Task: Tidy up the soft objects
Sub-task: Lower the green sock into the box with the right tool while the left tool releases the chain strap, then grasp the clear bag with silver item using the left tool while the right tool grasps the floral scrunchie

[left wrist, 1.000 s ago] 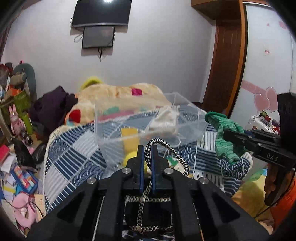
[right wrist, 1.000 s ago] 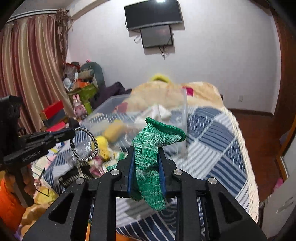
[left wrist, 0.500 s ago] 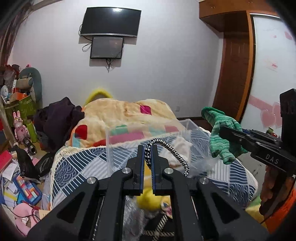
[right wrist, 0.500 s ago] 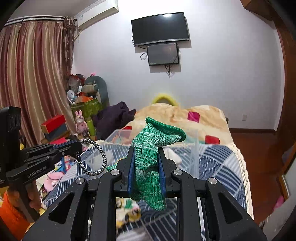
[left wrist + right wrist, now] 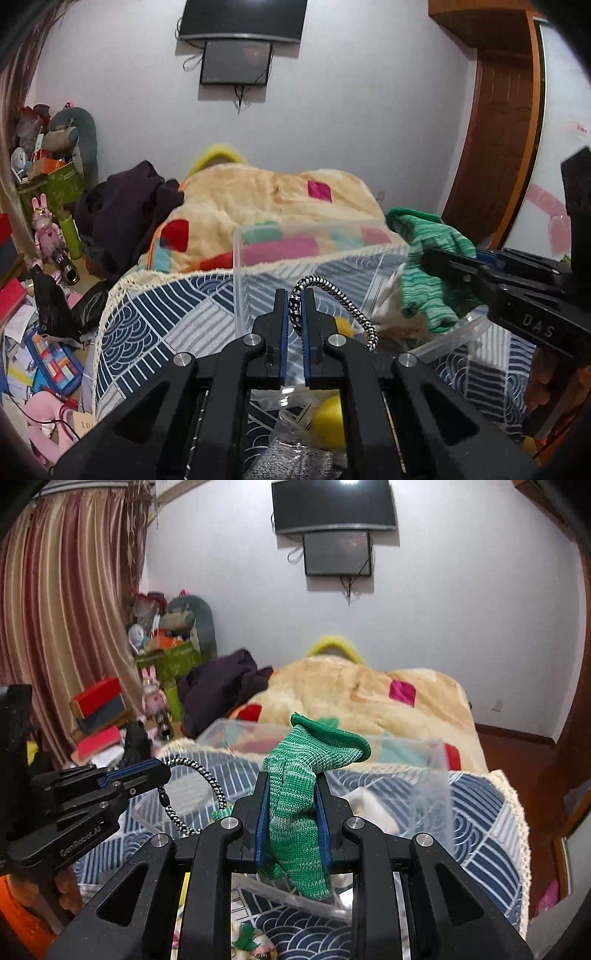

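right gripper clamped on green sock, hanging long-axis down over the bin | left gripper pinching cord, at bin's near-left edge | right nearer the bin's inside | left view alone shows yellow toys below.

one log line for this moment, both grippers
left gripper: shut on braided cord | right gripper: shut on green sock | both over clear bin

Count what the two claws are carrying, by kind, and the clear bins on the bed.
Green knit glove, in the right claw: 1
Black-and-white braided cord, in the left claw: 1
Clear plastic bin: 1
Total: 3
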The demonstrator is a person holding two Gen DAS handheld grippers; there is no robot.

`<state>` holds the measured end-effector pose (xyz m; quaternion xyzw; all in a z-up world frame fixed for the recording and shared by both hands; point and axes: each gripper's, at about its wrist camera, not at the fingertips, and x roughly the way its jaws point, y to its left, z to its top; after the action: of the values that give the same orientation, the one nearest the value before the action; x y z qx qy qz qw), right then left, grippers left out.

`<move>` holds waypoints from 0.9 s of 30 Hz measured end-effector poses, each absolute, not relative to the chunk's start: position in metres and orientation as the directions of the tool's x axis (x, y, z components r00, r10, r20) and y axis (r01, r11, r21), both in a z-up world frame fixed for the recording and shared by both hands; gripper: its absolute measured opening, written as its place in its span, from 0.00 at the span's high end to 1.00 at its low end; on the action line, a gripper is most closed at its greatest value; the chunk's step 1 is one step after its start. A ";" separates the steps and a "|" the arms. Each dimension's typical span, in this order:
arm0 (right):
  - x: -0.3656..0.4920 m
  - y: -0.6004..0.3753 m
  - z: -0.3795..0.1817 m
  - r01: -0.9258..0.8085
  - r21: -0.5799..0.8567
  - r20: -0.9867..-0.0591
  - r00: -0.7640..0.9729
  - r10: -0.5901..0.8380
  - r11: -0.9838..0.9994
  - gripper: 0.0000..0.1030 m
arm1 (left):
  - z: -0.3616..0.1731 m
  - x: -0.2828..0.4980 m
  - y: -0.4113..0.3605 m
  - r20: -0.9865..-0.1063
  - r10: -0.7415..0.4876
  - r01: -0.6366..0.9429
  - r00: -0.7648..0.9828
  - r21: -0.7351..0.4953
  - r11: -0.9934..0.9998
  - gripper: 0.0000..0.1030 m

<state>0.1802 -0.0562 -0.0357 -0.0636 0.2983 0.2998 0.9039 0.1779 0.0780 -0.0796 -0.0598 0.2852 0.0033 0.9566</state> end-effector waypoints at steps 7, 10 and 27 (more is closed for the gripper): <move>0.183 -0.045 -0.054 -0.580 0.028 -0.633 0.620 0.463 0.814 0.78 | -0.097 0.184 0.070 -0.604 -0.057 -0.011 0.795 -0.108 0.994 0.95; 0.183 -0.048 -0.059 -0.576 0.022 -0.654 0.610 0.448 0.817 0.70 | -0.096 0.181 0.070 -0.606 -0.060 -0.007 0.793 -0.109 0.994 0.93; 0.137 -0.083 -0.029 -0.599 0.064 -0.575 0.632 0.520 0.798 0.13 | -0.063 0.124 0.070 -0.527 -0.040 -0.005 0.849 -0.084 0.996 0.13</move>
<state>0.1371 -0.0827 -0.0288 -0.0666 0.2964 0.3104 0.9008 0.1237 0.0704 -0.0628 -0.0410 0.2748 -0.0090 0.9606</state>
